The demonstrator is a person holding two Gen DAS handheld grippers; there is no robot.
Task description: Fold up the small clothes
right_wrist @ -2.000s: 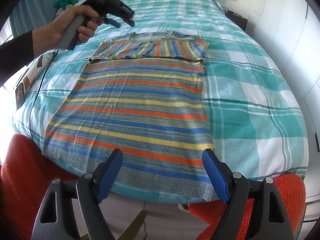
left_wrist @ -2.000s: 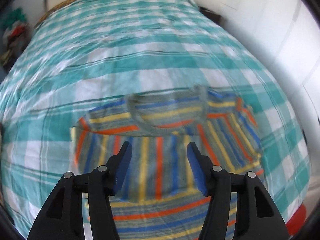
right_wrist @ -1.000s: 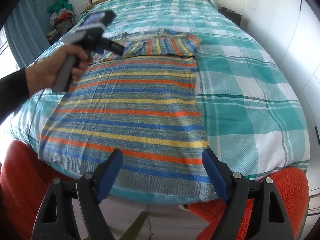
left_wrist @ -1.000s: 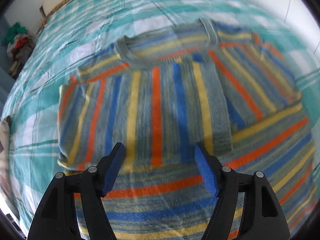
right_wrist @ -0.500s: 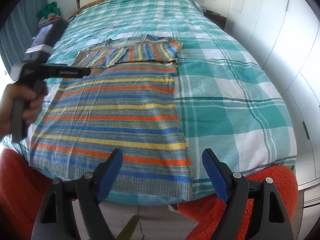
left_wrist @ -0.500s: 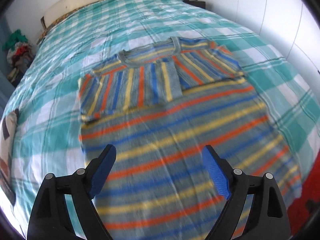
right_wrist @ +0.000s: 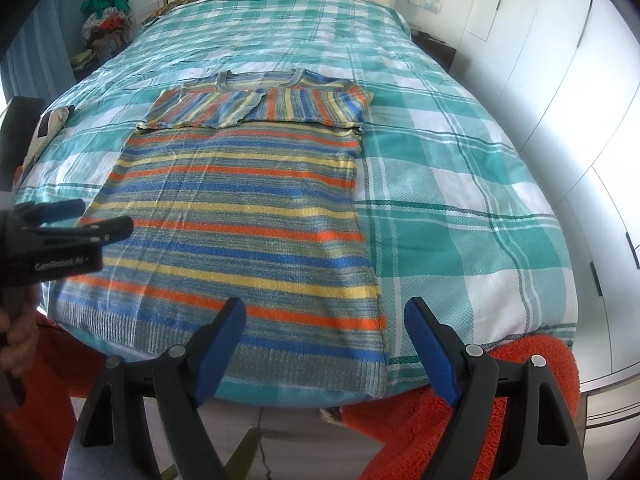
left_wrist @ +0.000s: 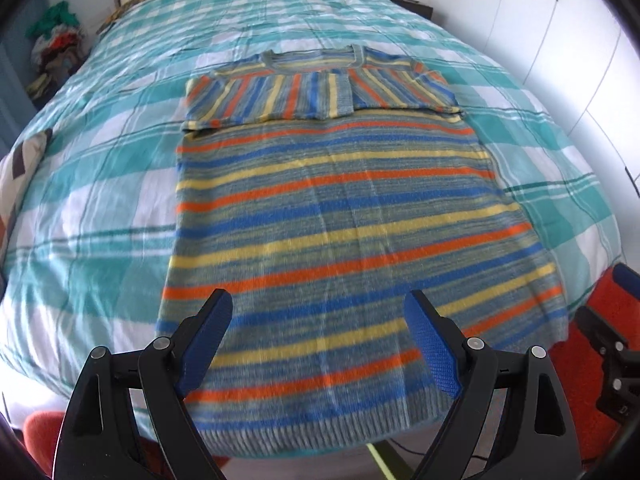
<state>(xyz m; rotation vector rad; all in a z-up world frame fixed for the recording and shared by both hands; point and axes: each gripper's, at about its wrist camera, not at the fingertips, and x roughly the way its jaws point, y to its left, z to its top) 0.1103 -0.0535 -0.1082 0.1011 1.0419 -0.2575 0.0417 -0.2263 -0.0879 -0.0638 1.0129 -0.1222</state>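
Observation:
A knitted sweater (left_wrist: 328,216) with orange, blue and yellow stripes lies flat on the checked bed cover (left_wrist: 100,184). Its neck is at the far end and its hem reaches the bed's near edge. Both sleeves (left_wrist: 272,96) lie folded across the chest. My left gripper (left_wrist: 318,320) hovers open above the hem with nothing between its fingers. It also shows at the left of the right wrist view as the left gripper (right_wrist: 80,220), held by a hand (right_wrist: 16,340). My right gripper (right_wrist: 325,320) stands open over the right hem corner of the sweater (right_wrist: 240,208), not touching it.
An orange-red rug (right_wrist: 520,360) lies on the floor at the foot of the bed. White wardrobe doors (right_wrist: 560,80) line the right side. A heap of clothes (right_wrist: 104,16) sits at the far left, and a patterned cushion (left_wrist: 16,176) rests on the bed's left edge.
My left gripper has drawn back from the folded sleeves at the chest to the hem end, and its jaws have widened. The right gripper has stayed in place.

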